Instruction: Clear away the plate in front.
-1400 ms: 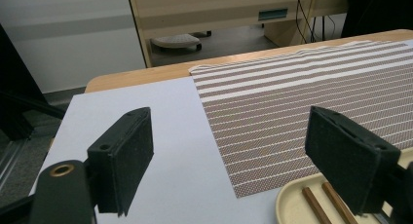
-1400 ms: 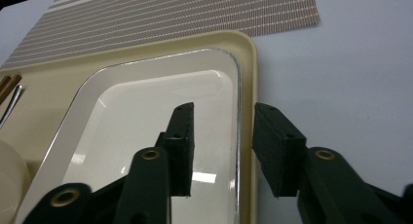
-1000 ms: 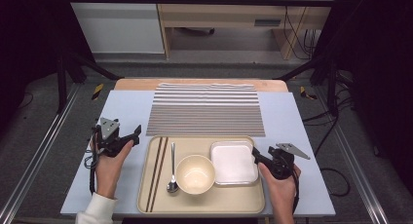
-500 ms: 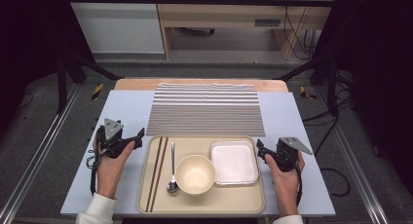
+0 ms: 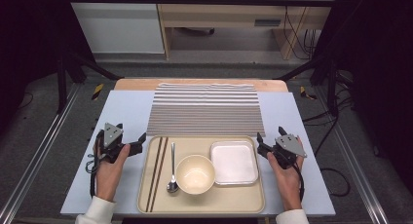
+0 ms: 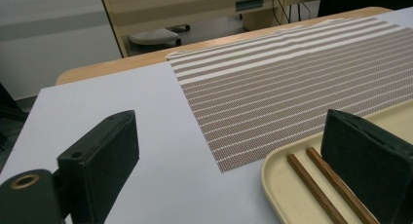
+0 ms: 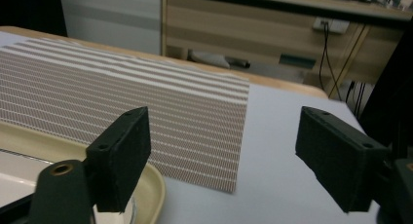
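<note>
A beige tray (image 5: 202,207) lies at the table's near middle. On it are dark chopsticks (image 5: 157,170), a spoon (image 5: 172,170), a cream bowl (image 5: 195,173) and a white square plate (image 5: 234,161). My left gripper (image 5: 138,141) sits at the tray's far left corner, open; its jaws have just been opening. In the left gripper view (image 6: 229,170) the tray's corner (image 6: 282,185) and the chopsticks (image 6: 316,185) show between the jaws, unpressed. My right gripper (image 5: 260,143) stands open by the tray's right edge; its jaws (image 7: 229,156) have just been closing slightly, with nothing between them.
A brown-and-white striped placemat (image 5: 204,109) lies flat behind the tray, and also shows as the placemat (image 6: 292,87) and the placemat (image 7: 122,87). Bare pale-blue tabletop (image 5: 122,112) flanks it. Black stands and cables line both sides of the table.
The right gripper has shifted a little farther along the tray's right edge. The left hand has stayed about where it was.
</note>
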Demonstrator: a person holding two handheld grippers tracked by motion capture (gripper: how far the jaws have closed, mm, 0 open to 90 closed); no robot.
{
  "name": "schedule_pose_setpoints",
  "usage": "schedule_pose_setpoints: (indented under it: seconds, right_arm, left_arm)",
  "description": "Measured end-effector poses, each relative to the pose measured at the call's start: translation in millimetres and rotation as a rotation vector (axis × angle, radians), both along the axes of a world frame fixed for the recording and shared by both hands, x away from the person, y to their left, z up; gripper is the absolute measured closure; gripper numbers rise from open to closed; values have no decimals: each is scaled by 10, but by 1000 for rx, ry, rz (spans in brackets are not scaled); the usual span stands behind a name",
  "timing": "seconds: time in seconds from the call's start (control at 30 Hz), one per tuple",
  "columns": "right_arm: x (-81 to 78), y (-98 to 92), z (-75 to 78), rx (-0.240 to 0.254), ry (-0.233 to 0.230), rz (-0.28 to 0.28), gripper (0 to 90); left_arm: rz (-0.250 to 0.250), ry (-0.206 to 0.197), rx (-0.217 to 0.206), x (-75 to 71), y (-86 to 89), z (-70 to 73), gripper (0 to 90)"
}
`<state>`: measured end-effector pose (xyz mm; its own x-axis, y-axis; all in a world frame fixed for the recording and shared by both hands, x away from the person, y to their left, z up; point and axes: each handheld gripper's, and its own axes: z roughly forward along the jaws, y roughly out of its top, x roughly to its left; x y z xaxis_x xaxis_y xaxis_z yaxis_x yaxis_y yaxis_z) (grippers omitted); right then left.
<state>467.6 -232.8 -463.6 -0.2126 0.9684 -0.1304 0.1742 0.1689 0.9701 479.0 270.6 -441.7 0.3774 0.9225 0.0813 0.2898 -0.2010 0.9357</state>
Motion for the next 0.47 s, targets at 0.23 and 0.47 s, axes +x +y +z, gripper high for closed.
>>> schedule_pose_setpoints:
  seconds: [0.23,0.47]
  right_arm:
    - [-48,14,5,-34,-16,-6,138]
    - [-88,40,-38,-36,11,-1,116]
  left_arm:
    - [-6,-42,-43,-140,80,-58,64]
    - [5,-56,-81,-259,218,-102,64]
